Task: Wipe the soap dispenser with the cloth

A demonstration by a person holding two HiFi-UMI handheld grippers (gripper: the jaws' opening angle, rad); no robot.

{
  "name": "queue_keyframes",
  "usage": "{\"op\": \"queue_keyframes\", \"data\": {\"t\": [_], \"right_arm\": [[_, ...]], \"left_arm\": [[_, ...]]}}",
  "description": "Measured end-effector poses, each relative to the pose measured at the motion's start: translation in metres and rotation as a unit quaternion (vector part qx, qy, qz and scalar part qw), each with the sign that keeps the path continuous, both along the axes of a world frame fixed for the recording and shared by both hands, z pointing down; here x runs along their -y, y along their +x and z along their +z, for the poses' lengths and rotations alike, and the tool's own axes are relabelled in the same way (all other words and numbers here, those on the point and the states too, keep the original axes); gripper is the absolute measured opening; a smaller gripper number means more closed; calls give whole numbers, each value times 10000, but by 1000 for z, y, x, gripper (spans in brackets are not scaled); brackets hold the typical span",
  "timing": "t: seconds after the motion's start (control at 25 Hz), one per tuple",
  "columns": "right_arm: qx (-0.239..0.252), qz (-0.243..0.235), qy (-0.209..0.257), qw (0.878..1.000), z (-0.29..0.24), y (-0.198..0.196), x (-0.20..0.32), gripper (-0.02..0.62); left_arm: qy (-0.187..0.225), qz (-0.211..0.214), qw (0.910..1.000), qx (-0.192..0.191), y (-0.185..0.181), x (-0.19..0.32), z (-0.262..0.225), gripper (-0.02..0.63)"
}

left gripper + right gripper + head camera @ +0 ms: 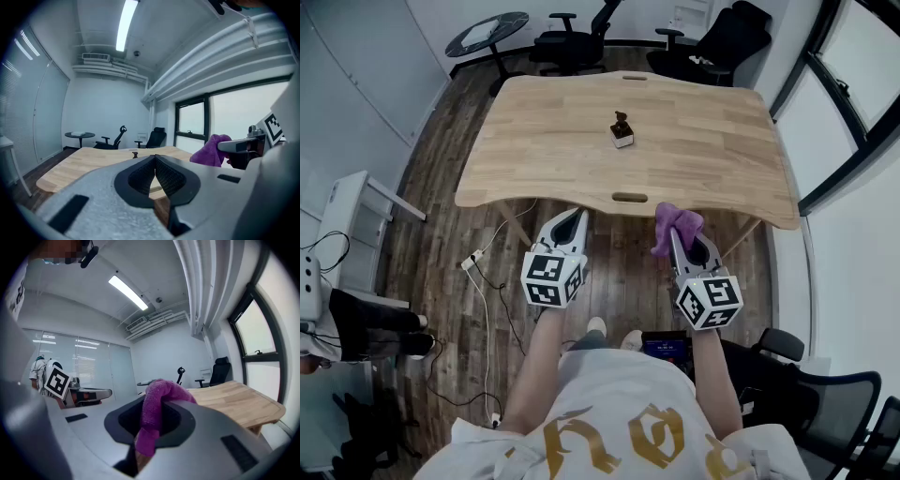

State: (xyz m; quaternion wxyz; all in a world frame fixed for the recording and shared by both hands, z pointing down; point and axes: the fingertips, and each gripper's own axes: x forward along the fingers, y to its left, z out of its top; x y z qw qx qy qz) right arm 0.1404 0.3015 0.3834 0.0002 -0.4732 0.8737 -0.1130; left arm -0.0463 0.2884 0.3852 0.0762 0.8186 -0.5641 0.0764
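Right claw (152,420) is pinching the purple cloth (157,399), a bunch bulging over the jaw tips and a tail hanging down between them; left claw (155,168) is pressed together on nothing. Both hang level, side by side, short of the table's (703,159) near edge. The dispenser (622,129) stands upright near the table's middle, well apart from both claws. It looks small and probably light, with a narrow pump top on a squarish base, so a wipe could likely slide or tip it on the smooth wood; the left claw would best take it low on the body, leaving the top and sides free. The cloth is soft and limp, will fold round edges, and needs a firm pinch to stay put. Only the head view shows the dispenser's place and both claws against the table edge. In the left gripper view the dispenser is a tiny dark shape just above the jaw tips, with the cloth off to the right. The right gripper view does not show the dispenser at all, but shows the grip on the cloth best.
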Motion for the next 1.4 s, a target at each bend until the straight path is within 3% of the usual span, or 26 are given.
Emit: {"op": "queue_keyframes", "data": {"t": [0.92, 1.16, 1.4], "right_arm": [[239, -3, -243, 9994, 15, 12, 22, 41], [235, 32, -398, 9989, 30, 5, 75, 40], [174, 85, -621, 9979, 50, -7, 170, 40]], "left_arm": [[-114, -36, 9999, -111, -1, 27, 13, 9], [-199, 4, 9997, -174, -7, 82, 30, 9], [-309, 42, 9991, -271, -20, 183, 47, 9]]}}
